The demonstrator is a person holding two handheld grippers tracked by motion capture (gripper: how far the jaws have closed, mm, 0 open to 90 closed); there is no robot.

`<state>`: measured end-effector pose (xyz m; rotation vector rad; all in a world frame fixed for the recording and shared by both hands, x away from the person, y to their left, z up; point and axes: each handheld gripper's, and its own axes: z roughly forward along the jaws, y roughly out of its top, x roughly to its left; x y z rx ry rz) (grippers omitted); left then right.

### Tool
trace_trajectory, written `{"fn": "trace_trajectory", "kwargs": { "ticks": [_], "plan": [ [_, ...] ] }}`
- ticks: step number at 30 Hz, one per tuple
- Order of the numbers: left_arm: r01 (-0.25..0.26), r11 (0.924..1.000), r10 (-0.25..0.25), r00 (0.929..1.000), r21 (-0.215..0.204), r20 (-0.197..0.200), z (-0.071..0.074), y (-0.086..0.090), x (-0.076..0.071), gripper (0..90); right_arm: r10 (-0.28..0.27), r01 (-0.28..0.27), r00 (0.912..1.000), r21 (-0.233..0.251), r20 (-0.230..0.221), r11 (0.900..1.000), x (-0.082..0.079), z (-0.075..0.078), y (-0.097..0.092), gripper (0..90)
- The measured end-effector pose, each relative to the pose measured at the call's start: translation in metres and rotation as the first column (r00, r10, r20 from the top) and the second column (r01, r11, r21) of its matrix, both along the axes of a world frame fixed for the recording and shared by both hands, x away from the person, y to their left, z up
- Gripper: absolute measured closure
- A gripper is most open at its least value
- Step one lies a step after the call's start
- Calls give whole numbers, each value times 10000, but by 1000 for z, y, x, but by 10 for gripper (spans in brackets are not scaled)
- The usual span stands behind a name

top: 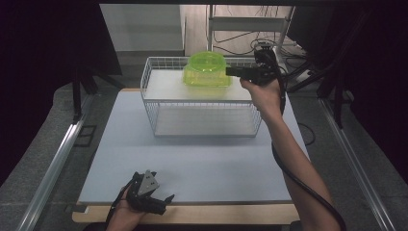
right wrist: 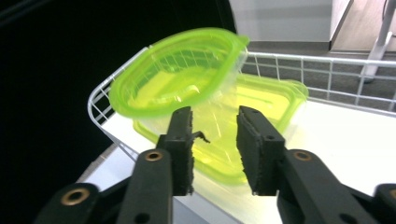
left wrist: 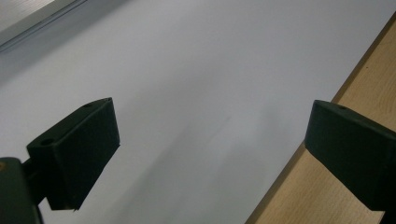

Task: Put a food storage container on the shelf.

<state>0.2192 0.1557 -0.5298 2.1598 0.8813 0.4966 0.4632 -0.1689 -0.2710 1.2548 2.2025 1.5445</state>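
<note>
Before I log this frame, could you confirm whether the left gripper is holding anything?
No, the left gripper is open, with just the white mat between its jaws.

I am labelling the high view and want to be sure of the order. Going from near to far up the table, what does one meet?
Left tongs → bare white mat → wire basket → green container on its upper shelf.

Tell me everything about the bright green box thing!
The green box looks like see-through, shiny plastic. It sits on the white top shelf of a wire rack. A rounder green container of the same plastic rests tilted on it. The right tool reaches toward them, jaws a little apart; whether it touches is unclear.
</note>
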Motion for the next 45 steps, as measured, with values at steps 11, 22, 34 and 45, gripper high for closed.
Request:
{"fn": "trace_trajectory", "kwargs": {
  "ticks": [11,22,34,45],
  "plan": [
    [-8,10000,7,10000,-20,-16,-1,0,0,31,527,-513,9982,-504,272,9974,-21,-23,-9,420],
    [-42,9999,42,10000,-134,-19,-1,1,1,29,1079,-972,9914,-1341,747,9862,-49,-45,-11,269],
    [-153,9990,156,9999,-427,72,0,3,1,26,1388,-1233,9872,-1758,790,9767,-74,-75,-18,165],
    [-132,9973,151,9996,-727,251,0,3,2,29,1610,-1366,9816,-2122,1023,9676,-94,-102,-25,89]
  ]
}}
